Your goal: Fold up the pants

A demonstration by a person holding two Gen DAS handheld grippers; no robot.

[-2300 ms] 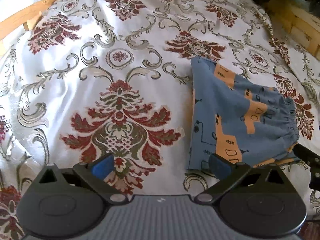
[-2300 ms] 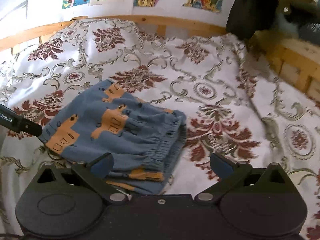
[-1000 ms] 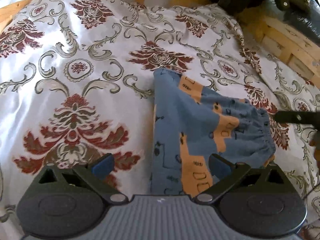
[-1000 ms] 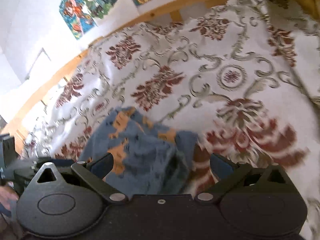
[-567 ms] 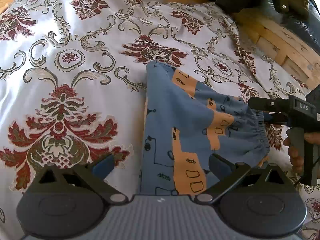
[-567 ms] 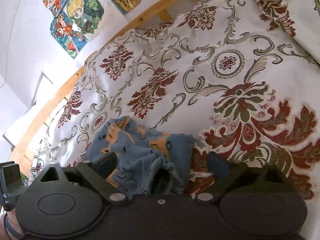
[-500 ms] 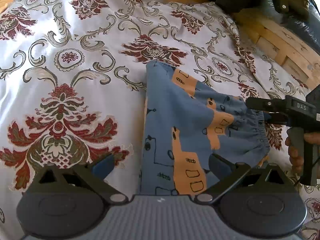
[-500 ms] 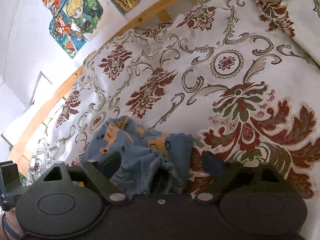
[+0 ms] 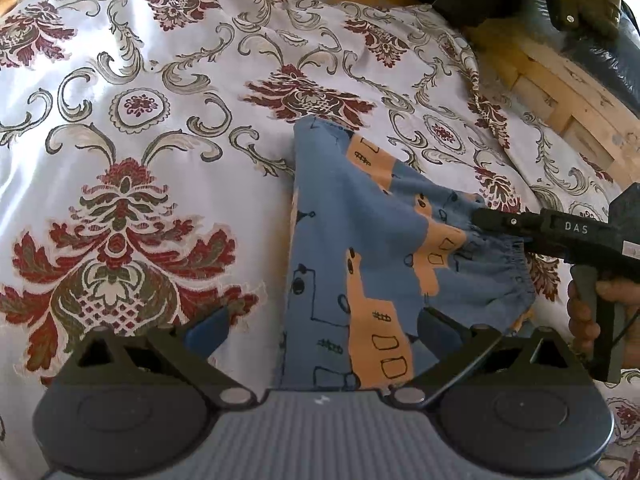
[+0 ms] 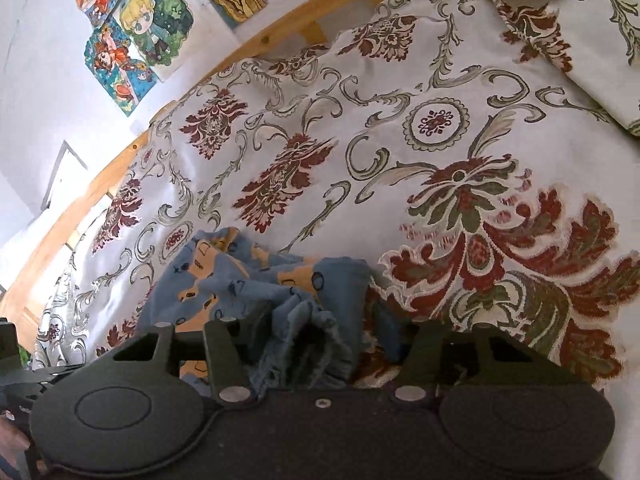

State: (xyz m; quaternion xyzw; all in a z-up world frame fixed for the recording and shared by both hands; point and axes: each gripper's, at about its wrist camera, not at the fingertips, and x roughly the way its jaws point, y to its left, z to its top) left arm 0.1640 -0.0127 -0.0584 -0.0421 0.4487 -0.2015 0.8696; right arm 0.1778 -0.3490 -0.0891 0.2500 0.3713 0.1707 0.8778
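The left hand-held gripper (image 9: 320, 326) sat close to the camera with its two fingers wide apart and nothing between them. Just past it lay the small blue pants (image 9: 360, 248) with orange shapes, flat on the bed (image 9: 120, 128). Their near edge ran under the space between the fingers, and their long way pointed straight ahead, away from that gripper. The stretchy waistband (image 9: 516, 260) was on the right side. The right hand-held gripper (image 10: 320, 336) was the one on the pants: its fingers had pulled in around a bunched bit of the waistband, but it was hard to see if they pinched it tight. A hand (image 9: 588, 312) held its handle. The fold under the bunched cloth was hidden. Farther off was the wooden bed frame (image 9: 560, 76).
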